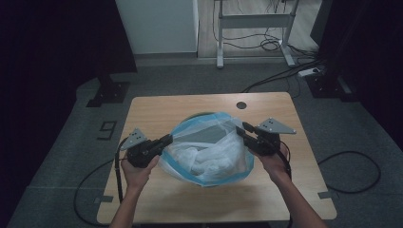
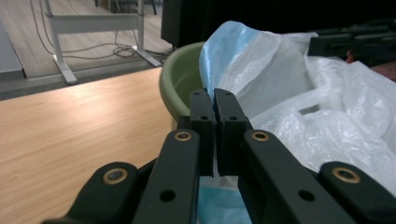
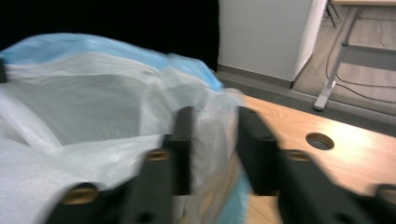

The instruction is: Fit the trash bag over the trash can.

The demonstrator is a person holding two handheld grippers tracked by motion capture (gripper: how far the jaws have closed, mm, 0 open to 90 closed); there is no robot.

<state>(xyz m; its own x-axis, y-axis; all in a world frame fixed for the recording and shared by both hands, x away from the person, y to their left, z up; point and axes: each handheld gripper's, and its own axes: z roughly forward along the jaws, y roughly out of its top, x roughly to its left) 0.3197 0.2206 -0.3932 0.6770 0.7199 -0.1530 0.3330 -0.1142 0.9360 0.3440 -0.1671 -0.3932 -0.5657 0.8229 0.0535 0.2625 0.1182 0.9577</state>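
Plastic bag [image 1: 209, 156], white and translucent with a blue rim, spread wide over the middle of the desk [image 1: 157, 107] and stretched between both tools, mouth facing up and toward the far edge. Draped in and over a pale green bowl [image 2: 180, 79], with that bowl's rim showing just behind the bag in the left gripper view and peeking past the bag's far edge in the high view. Crumpled white folds bunched low inside the bag, nearer the person. Wooden desk beneath, light brown, with a small round hole [image 1: 241, 105] near its far edge, well apart from the bag. Left tool [image 1: 167, 139] at the bag's left edge, jaws pressed almost together, pinching the blue rim of the bag. Right tool [image 1: 241, 129] at the bag's right edge, jaws set a narrow way apart with a fold of the white film between them; blurred in the right gripper view, so cannot tell whether the film is actually clamped. Left hand [image 1: 138, 172] and right hand [image 1: 271, 159] behind the tools, forearms entering from the near side.
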